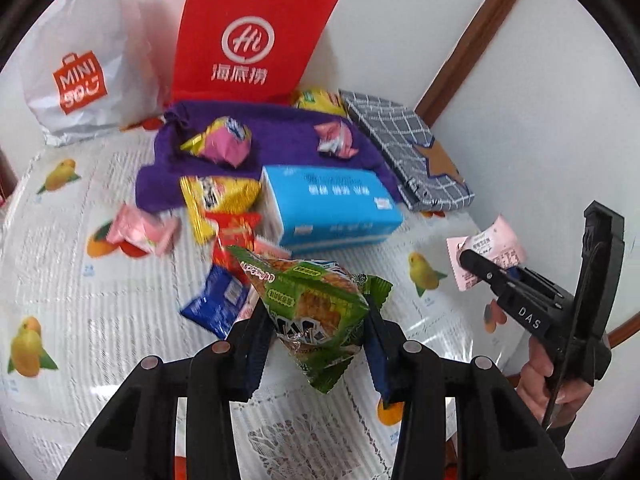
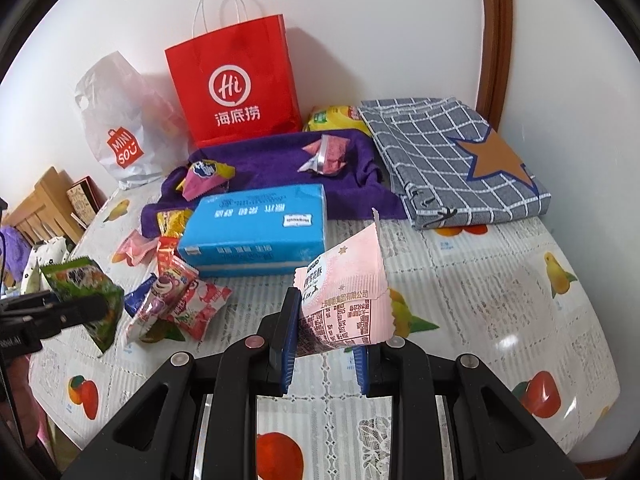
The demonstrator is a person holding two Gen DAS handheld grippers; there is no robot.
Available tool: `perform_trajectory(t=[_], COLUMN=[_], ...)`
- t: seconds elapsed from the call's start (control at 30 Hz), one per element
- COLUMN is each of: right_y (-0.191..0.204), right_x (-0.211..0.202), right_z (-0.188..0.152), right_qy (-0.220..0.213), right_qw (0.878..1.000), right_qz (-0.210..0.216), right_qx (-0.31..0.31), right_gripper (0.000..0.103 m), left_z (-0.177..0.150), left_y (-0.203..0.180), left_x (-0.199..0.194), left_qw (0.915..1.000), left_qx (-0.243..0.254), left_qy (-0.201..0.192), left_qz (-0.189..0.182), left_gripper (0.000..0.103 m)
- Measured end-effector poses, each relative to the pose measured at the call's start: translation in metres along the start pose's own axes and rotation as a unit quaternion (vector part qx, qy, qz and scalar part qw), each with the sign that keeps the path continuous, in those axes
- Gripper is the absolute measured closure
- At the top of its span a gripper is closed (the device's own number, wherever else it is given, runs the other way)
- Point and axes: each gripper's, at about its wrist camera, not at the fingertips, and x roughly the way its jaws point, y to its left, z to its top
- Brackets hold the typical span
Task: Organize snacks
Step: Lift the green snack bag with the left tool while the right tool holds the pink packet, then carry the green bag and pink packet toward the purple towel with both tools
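- The left gripper (image 1: pixel 320 334) is clamped on a puffy green foil snack packet (image 1: pixel 316 308), both pads pressing its sides; the right gripper (image 2: pixel 326 350) is closed on a flat pale-pink snack sachet (image 2: pixel 346 300) printed with small text.
- Both packets hang clear of the fruit-printed plastic tablecloth (image 2: pixel 500 300). A likely destination is the red paper carrier bag with white handles (image 2: pixel 236 92), at about 11 o'clock from the right gripper, though that is only a guess.
- To do this well, carry each packet high enough to clear the light-blue tissue box (image 2: pixel 256 232), which lies directly ahead at 12 o'clock, and the purple towel (image 2: pixel 272 160) behind it.
- Keep the squeeze steady: the green packet is air-filled and could slip or crush.
- In the left wrist view the pink sachet sits at 3 o'clock, well apart from the green packet, so the hands should not collide.
- Loose wrapped snacks (image 2: pixel 180 300) remain at 9 o'clock of the right gripper.
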Motion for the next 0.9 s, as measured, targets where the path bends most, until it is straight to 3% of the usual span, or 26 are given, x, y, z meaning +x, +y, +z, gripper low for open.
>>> perform_trajectory(t=[0.4, 0.9], right_y=[0.018, 0.031], right_x=[-0.009, 0.005], right_z=[0.032, 0.062], right_qy=[-0.033, -0.041], right_qw=[0.999, 0.999], right_qz=[0.002, 0.001], right_qx=[-0.021, -0.033], right_gripper=[0.079, 0.079], left_z=[0.034, 0.072], left_y=[-0.005, -0.004], left_x=[-0.011, -0.008], left_qw=[0.9996, 0.9990], left_qx=[0.014, 0.024], left_qy=[-0.024, -0.036], left_qz=[0.006, 0.009], left_gripper=[0.063, 0.063])
